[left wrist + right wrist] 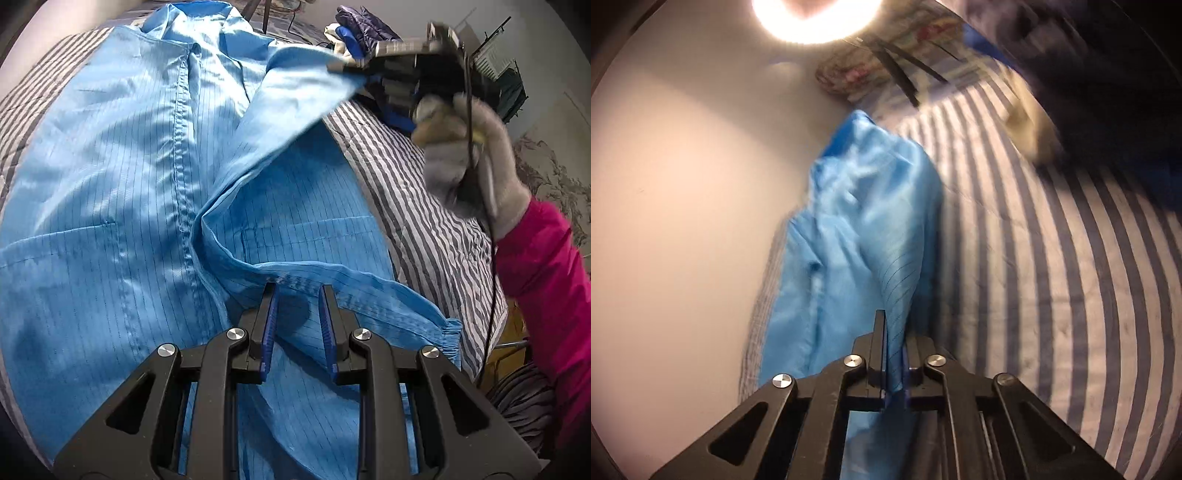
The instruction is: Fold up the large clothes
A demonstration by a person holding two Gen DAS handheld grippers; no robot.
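Your big blue coat (110,166) lies spread flat on the striped bed cover (413,192). Your left gripper (298,291) hangs just over the coat's sleeve (369,288), right at its folded edge. Its jaws are a little way apart and they pinch nothing. Further right, your gloved hand (469,162) holds the right gripper (892,321) up over the bed. Its jaws are squeezed tight on a bit of blue cloth, lifting it off the bed.
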